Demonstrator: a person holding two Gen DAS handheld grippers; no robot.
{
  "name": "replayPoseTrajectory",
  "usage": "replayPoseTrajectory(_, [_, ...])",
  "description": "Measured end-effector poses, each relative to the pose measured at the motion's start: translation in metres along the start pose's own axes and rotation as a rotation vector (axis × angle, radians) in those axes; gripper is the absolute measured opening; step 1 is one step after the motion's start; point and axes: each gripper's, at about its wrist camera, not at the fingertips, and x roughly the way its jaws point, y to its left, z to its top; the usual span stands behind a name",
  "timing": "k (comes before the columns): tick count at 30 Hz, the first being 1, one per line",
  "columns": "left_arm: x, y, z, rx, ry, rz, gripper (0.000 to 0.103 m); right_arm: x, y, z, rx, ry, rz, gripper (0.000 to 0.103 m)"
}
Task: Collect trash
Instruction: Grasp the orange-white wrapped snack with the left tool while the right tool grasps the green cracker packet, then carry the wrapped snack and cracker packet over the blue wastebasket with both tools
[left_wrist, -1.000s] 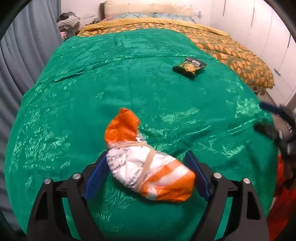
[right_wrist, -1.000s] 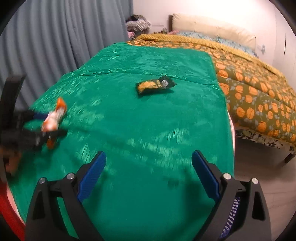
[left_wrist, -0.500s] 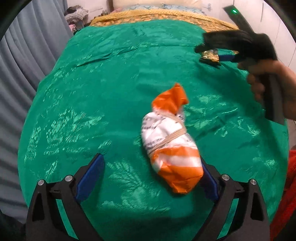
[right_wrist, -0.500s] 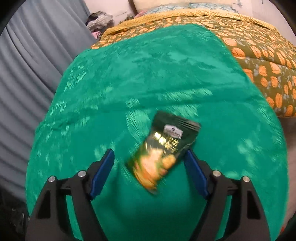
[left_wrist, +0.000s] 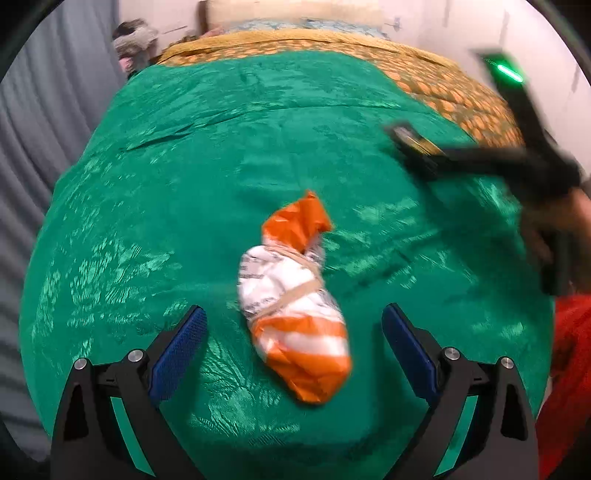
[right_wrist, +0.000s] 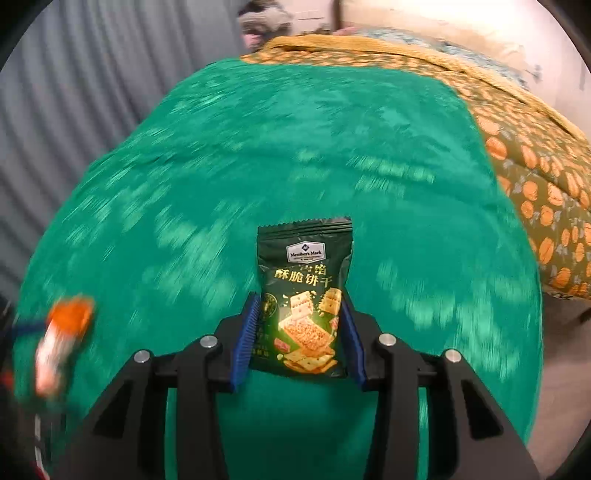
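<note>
Now the cracker packet (right_wrist: 304, 302) is being pinched by the closing right gripper (right_wrist: 299, 332); squeeze should be finished before lifting; left gripper (left_wrist: 293, 343) spread wide around the orange bag (left_wrist: 295, 310).

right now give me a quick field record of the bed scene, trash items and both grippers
surface: green bedspread
item 1: orange and white bundle, lying between the left gripper jaws, untouched
item 2: dark green cracker packet, between the right gripper jaws
left jaws: wide open
right jaws: closing, blue pads at the packet's sides
beyond: orange patterned quilt
</note>
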Motion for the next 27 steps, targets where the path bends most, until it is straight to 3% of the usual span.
replayPoseTrajectory(4, [0.002,0.007,0.000,-0.077,-0.015,-0.012,0.094,-0.035,0.014,-0.040,-0.093,0.013,0.018,0.041])
replayPoseTrajectory(9, [0.005,-0.003,0.000,-0.065,-0.038,0.019,0.091,-0.058,0.022,-0.077,-0.130,0.016,-0.013,0.041])
replayPoseTrajectory(14, [0.010,-0.013,0.000,-0.034,-0.067,0.069,0.084,-0.059,0.015,-0.090,-0.087,0.022,-0.013,0.043])
replayPoseTrajectory(18, [0.007,-0.006,-0.001,-0.064,-0.077,0.062,0.075,-0.063,0.013,-0.090,-0.052,0.024,-0.017,0.060])
replayPoseTrajectory(20, [0.006,-0.004,-0.001,-0.076,-0.082,0.062,0.070,-0.061,0.012,-0.090,-0.039,0.037,-0.022,0.060])
replayPoseTrajectory(21, [0.006,-0.003,-0.001,-0.078,-0.085,0.064,0.065,-0.060,0.012,-0.090,-0.039,0.045,-0.025,0.059])
replayPoseTrajectory(22, [0.005,-0.003,-0.001,-0.077,-0.089,0.064,0.060,-0.060,0.012,-0.091,-0.034,0.051,-0.029,0.050])
replayPoseTrajectory(23, [0.004,-0.002,-0.001,-0.077,-0.094,0.066,0.049,-0.060,0.012,-0.091,-0.029,0.052,-0.032,0.045])
replayPoseTrajectory(27, [-0.001,0.005,-0.001,-0.111,-0.105,0.030,0.045,-0.071,0.009,-0.095,-0.001,0.023,-0.014,0.038])
